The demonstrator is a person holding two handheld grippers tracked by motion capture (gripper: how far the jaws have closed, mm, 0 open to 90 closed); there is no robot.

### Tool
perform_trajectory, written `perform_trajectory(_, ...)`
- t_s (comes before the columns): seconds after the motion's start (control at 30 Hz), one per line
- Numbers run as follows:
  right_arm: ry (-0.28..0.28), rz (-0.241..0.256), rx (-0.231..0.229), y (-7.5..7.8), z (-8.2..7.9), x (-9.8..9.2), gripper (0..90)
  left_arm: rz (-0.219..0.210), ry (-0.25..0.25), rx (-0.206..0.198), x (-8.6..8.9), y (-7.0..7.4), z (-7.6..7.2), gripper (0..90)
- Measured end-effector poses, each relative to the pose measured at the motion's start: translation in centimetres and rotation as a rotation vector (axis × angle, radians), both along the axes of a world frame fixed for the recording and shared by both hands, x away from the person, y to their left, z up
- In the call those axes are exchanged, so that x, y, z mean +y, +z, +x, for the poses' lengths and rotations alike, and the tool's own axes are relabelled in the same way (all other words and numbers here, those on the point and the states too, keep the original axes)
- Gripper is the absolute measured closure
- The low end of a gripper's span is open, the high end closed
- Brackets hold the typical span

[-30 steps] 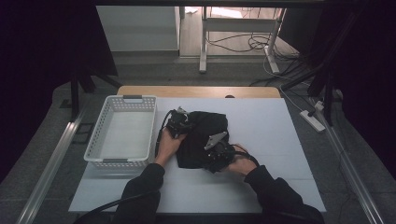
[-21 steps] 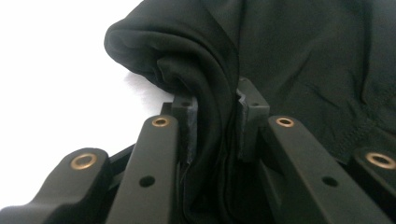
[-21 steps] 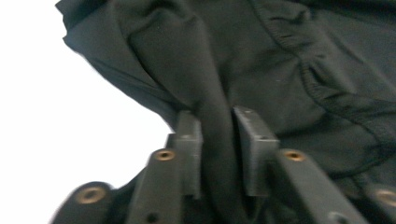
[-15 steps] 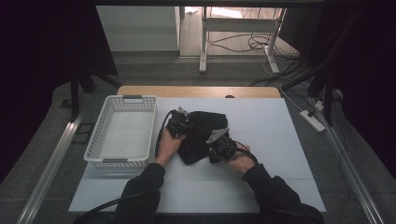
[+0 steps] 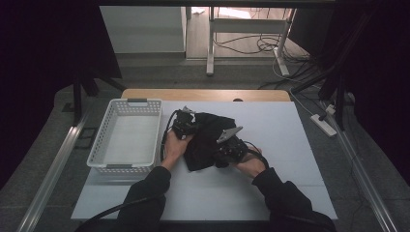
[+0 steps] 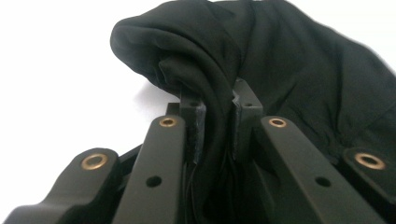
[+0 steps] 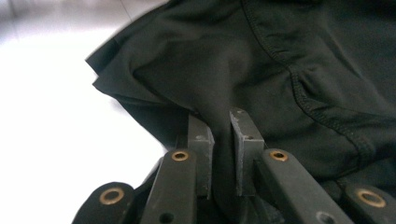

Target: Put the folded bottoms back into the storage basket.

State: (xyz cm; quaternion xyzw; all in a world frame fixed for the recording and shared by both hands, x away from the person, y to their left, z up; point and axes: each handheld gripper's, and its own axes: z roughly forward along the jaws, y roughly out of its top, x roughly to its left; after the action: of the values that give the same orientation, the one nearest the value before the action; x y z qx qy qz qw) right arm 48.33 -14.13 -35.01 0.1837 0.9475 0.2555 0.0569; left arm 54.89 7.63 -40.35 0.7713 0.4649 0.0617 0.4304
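Grippers, left gripper [image 6: 215,116] and right gripper [image 7: 219,135], pinch black cloth [image 5: 208,137] (mid-table, basket [image 5: 126,137] beside).

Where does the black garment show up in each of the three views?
High view: black garment at table centre, right of the white basket.
Left gripper view: bunched fold clamped between the jaws.
Right gripper view: stitched cloth pinched between the jaws.
Shared landmark: the white table top.

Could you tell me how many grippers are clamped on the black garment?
2: the left gripper pinches the black garment at its left edge, the right gripper at its lower right.
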Motion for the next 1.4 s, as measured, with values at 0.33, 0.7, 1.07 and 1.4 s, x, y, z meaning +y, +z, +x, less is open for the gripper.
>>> perform_trajectory(0.33,-0.002,0.076,0.000,2.2,0.3,0.2,81.0,0.021,-0.001,-0.040,0.6,2.9,0.3,78.5)
perform_trajectory(0.7,0.022,0.137,-0.023,4.8,0.6,1.4,81.1,0.028,0.009,-0.066,2.4,6.0,0.6,78.4)
perform_trajectory(1.07,0.052,0.182,-0.034,6.1,1.0,3.9,81.0,0.017,0.020,-0.064,5.3,7.9,0.9,78.4)
perform_trajectory(1.4,0.071,0.226,-0.026,6.9,1.4,6.3,81.0,0.026,0.042,-0.071,7.8,9.3,0.7,78.3)
